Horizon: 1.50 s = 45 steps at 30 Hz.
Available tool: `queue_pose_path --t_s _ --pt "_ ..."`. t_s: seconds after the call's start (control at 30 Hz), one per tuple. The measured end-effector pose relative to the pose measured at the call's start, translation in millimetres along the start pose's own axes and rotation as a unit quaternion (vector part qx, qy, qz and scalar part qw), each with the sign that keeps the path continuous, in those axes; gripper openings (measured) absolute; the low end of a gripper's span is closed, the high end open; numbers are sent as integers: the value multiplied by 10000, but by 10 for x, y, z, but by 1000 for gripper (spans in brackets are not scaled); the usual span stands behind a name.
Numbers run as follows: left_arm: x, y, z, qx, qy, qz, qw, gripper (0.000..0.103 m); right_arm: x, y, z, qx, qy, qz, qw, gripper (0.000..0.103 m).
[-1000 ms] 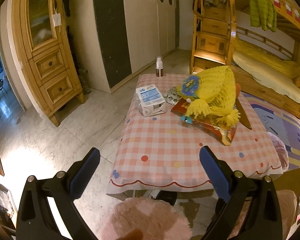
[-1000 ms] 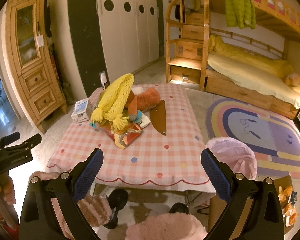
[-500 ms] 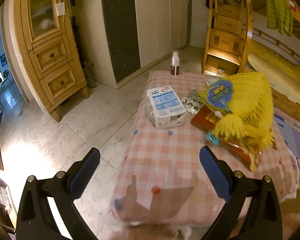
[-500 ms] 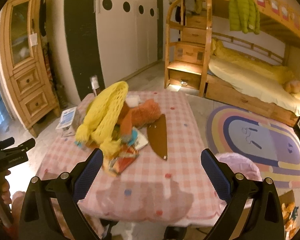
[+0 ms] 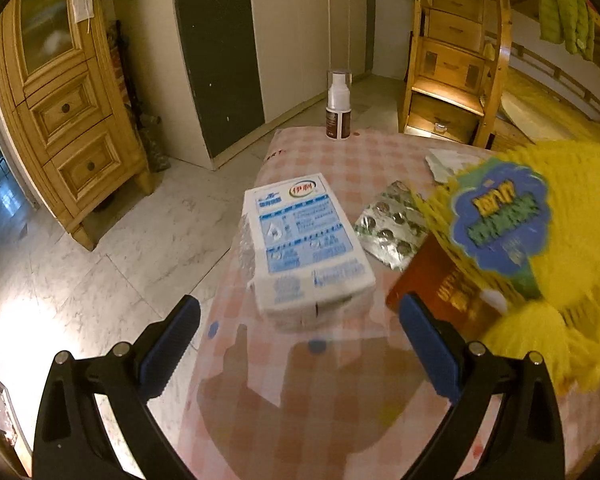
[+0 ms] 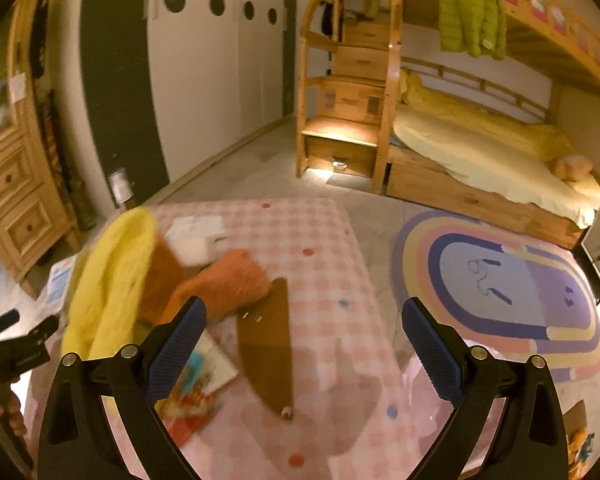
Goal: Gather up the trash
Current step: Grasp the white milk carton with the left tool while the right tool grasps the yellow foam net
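Pink checked cloth (image 5: 352, 160) is covering the table in a bedroom with a bunk bed (image 6: 480, 152). Both claws are hanging wide apart, holding nothing. A milk carton (image 5: 304, 240) is lying just ahead of the left claw (image 5: 296, 336); lowering squarely across its short sides should grip best. Wrappers (image 6: 196, 396) are lying under the right claw (image 6: 302, 336).

We see a warmly lit bedroom with a pale marble floor (image 5: 112, 248), a pine cabinet (image 5: 66, 120) far left, white wardrobe doors (image 6: 216, 80), a wooden bunk bed (image 6: 480, 152) far right, and a striped oval rug (image 6: 500, 292).
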<state>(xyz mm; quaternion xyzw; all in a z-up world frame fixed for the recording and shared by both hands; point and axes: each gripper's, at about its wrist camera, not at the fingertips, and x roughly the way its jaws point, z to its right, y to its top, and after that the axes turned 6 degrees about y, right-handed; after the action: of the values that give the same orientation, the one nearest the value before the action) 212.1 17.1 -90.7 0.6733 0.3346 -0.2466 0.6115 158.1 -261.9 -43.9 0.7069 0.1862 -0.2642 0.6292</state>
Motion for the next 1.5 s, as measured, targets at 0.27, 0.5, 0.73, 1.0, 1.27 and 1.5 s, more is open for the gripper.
queue_pose_path --t_s 0.27,0.5,0.73,1.0,1.27,1.5 --pt "272 141 95 68 165 -132 9998 94 357 -98 153 253 -91 -249 9993 97" --pt "162 81 5 42 34 -43 10000 78 282 -97 120 167 183 -103 9996 97" --pt "-258 -101 -84 -149 -297 320 9989 77 42 -171 137 424 1158 27 9924 97" --pt "-585 -278 -93 -144 -83 628 9979 76 -349 -240 -285 -226 1425 73 9895 93" --pt "-637 -325 -116 -211 -122 721 9971 76 -215 -218 -686 -592 1785 -124 9821 56" --pt "-540 -321 -128 -125 -41 695 9975 76 24 -140 -901 -623 1831 -299 9807 56"
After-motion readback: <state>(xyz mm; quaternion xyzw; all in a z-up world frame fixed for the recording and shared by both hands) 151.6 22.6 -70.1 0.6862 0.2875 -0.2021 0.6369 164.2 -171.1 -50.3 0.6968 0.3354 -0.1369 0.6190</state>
